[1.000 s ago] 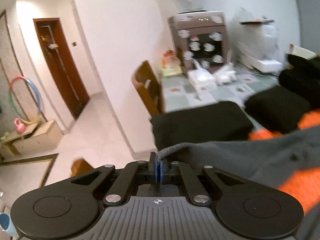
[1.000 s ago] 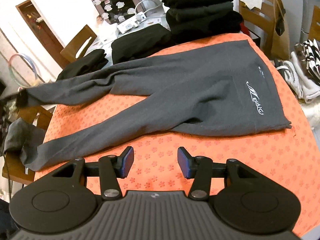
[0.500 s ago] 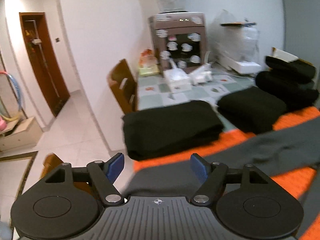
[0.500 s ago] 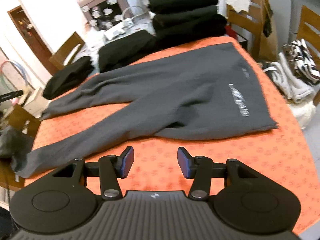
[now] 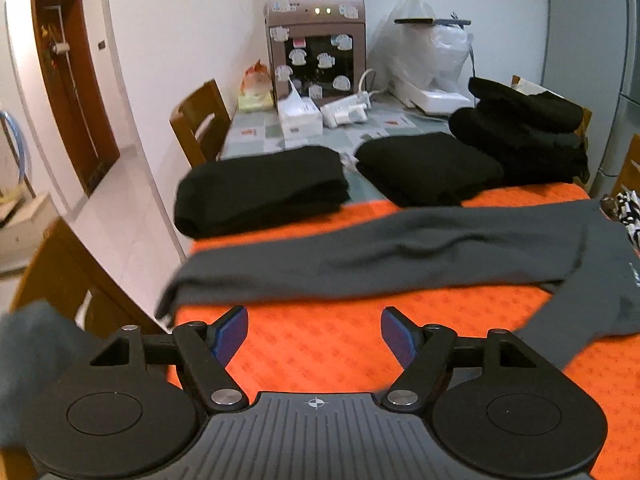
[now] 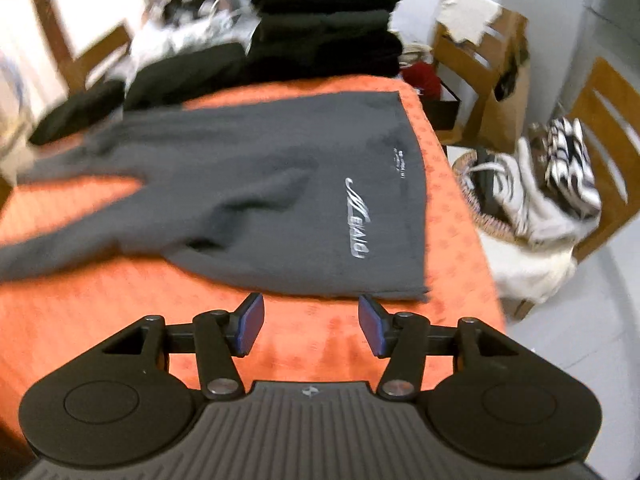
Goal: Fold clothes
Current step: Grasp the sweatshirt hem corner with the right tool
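Note:
Dark grey leggings (image 6: 256, 188) with a white logo lie spread on the orange tablecloth (image 6: 120, 320), waistband to the right, legs running left. In the left wrist view one leg (image 5: 360, 256) lies straight across the cloth, its cuff at the table's left edge. My left gripper (image 5: 314, 334) is open and empty, just in front of that leg. My right gripper (image 6: 311, 322) is open and empty, just in front of the waistband's near corner.
Folded black clothes (image 5: 260, 192) lie in separate piles (image 5: 428, 168) and a stack (image 5: 528, 132) behind the cloth. Wooden chairs (image 5: 200, 120) stand around the table. A basket of laundry (image 6: 532, 184) sits on the right. A cabinet and bags stand at the back.
My left gripper has opened and let go of the leg cuff, which now lies flat on the cloth; the gripper has drawn back. My right gripper has swung right toward the waistband.

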### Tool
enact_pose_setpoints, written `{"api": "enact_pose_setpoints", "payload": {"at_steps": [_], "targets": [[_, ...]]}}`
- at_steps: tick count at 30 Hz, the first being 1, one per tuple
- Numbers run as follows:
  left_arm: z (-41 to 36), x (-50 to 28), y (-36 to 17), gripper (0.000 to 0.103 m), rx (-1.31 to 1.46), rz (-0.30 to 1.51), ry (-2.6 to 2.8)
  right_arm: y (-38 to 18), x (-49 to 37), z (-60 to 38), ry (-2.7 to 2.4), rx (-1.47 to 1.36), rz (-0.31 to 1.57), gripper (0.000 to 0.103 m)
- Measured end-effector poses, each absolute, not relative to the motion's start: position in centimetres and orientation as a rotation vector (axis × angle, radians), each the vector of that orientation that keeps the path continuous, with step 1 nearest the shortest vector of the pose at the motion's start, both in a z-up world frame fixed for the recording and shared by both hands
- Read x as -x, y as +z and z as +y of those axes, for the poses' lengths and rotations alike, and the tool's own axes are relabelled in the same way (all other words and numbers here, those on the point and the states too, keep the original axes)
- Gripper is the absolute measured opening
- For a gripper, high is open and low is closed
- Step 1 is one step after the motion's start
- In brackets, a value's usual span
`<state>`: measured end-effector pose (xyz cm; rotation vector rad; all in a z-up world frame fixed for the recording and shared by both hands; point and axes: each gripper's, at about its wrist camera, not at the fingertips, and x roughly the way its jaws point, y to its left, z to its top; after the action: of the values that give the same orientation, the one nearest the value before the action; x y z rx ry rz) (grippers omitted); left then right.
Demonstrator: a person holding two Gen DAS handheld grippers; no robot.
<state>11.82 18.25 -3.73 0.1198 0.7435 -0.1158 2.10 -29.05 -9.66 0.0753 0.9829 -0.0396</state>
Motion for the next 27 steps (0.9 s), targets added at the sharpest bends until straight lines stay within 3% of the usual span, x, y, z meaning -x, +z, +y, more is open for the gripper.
{"api": "enact_pose_setpoints", "payload": {"at_steps": [8,11,12,13,14,16,22,27], "targets": [[13.7,-7.4,-5.4,0.076,-0.091,0.796,-0.058,-12.9,-4.2,-30.0,0.114,0.284,1.028,0.058],[12.4,-6.0,-6.0,0.076,-0.080,0.808,-0.031,-13.9,-4.7,-30.2,0.186,0.381,1.020,0.052],[11.9,-5.5,-6.2,0.076,-0.077,0.811,-0.022,-14.1,-4.8,-30.3,0.207,0.414,1.011,0.043],[11.5,-5.1,-6.4,0.076,-0.073,0.815,-0.011,-14.3,-5.0,-30.3,0.227,0.447,1.002,0.024],[11.1,-4.6,-6.7,0.075,-0.071,0.818,0.001,-14.4,-5.1,-30.4,0.244,0.469,0.994,0.013],[10.4,-3.9,-7.2,0.076,-0.072,0.826,0.028,-14.1,-5.2,-30.7,0.275,0.498,0.969,0.005],[9.0,-1.6,-8.1,0.076,-0.044,0.839,0.098,-9.7,-4.9,-33.8,0.213,0.541,0.822,0.004],[8.7,-0.1,-8.4,0.075,0.002,0.859,0.125,-8.7,-6.2,-38.5,0.144,0.476,0.852,0.004]]}}
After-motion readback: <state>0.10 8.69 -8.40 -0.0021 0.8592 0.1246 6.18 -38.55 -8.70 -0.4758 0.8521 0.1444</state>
